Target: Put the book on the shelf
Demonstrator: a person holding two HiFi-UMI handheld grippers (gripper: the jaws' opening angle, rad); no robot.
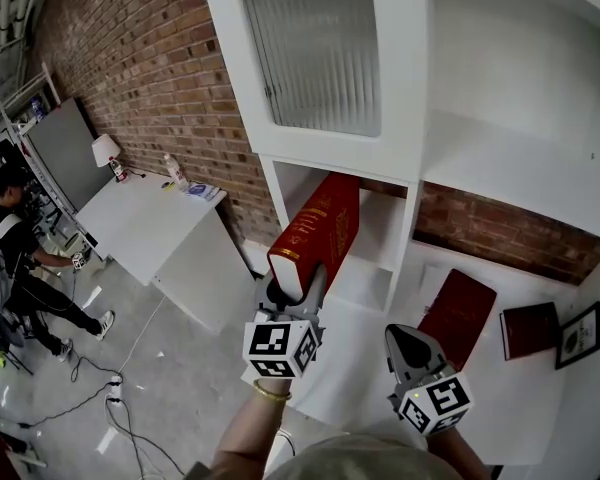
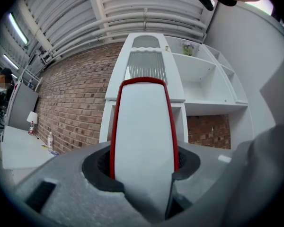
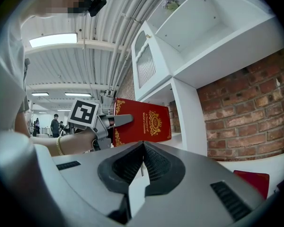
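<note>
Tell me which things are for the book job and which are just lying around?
For the job: big red book, clamped in the left gripper; white shelf.

Just lying about: flat red book and small dark book on the counter, picture frame, lamp, bottle.

You have the lower compartment (image 1: 378, 230) open at the front; the red book (image 1: 315, 230) clamped in your left gripper (image 1: 298, 286) takes its left side, with free room on the right up to the white divider (image 1: 408, 243); the glazed door (image 1: 315, 53) closes off everything above. Beyond the divider the bay stands open; a flat red volume (image 1: 458, 316), a smaller dark book (image 1: 528, 330) and a framed picture (image 1: 578, 335) occupy the counter (image 1: 500, 408) there.
</note>
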